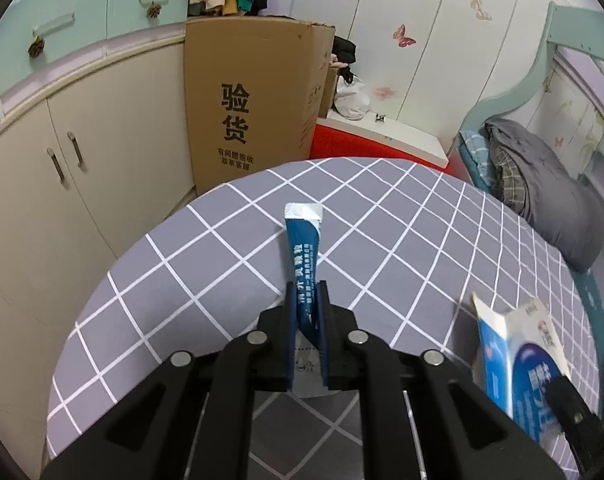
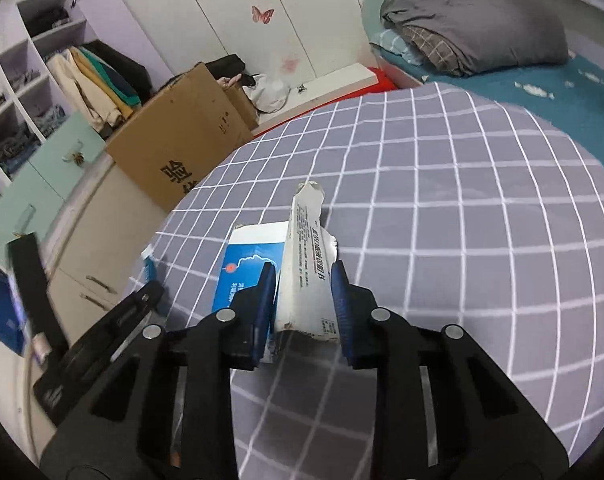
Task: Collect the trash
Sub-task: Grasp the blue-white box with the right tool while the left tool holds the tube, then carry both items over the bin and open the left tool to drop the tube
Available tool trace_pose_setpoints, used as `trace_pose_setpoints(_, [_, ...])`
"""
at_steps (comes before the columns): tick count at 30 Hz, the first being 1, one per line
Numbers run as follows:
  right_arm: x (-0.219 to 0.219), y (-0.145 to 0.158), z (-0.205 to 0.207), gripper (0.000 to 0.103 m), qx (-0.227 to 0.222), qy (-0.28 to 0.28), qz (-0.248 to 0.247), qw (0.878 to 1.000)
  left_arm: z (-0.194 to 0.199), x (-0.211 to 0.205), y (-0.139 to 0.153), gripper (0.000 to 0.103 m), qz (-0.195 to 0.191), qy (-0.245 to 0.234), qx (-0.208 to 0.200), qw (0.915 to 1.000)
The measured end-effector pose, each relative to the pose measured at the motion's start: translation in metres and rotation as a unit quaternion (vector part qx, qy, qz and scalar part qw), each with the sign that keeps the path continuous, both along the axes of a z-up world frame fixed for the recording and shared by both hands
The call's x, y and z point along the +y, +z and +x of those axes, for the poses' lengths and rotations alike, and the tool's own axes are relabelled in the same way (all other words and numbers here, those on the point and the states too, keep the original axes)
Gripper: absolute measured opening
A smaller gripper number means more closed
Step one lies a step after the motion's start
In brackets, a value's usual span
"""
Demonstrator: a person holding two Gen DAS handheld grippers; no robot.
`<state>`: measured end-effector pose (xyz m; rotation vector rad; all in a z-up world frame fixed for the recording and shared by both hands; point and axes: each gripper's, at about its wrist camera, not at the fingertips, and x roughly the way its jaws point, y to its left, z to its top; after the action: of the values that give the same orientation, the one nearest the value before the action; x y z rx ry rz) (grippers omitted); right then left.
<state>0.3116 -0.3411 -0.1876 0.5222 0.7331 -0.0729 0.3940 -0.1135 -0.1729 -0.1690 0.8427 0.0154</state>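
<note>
My left gripper (image 1: 306, 286) is shut on a blue sachet wrapper (image 1: 303, 240) with a silver top, held upright above the grey checked tablecloth (image 1: 222, 264). My right gripper (image 2: 303, 270) is shut on a crumpled white and blue carton (image 2: 307, 264), held above the same cloth (image 2: 461, 240). The carton also shows at the right edge of the left wrist view (image 1: 517, 360). The left gripper's body shows dark and blurred at the left of the right wrist view (image 2: 38, 312).
A tall cardboard box (image 1: 250, 100) stands beyond the table beside cream cupboards (image 1: 82, 168). A bed with a folded grey blanket (image 1: 541, 184) lies to the right. A white board on a red base (image 1: 389, 132) sits behind the table.
</note>
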Motion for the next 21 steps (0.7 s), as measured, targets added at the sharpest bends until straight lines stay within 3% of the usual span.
trace_pose_setpoints(7, [-0.01,-0.005,-0.029,0.028,-0.003,0.004,0.033,0.999,-0.03,-0.012,0.016,0.009,0.002,-0.047,-0.001,0.9989])
trace_pose_setpoints(21, [0.018,0.02,-0.058,0.028,-0.035,0.044,0.076,0.996,-0.089,0.039,0.063,0.009,-0.043,-0.065,-0.033,0.9964])
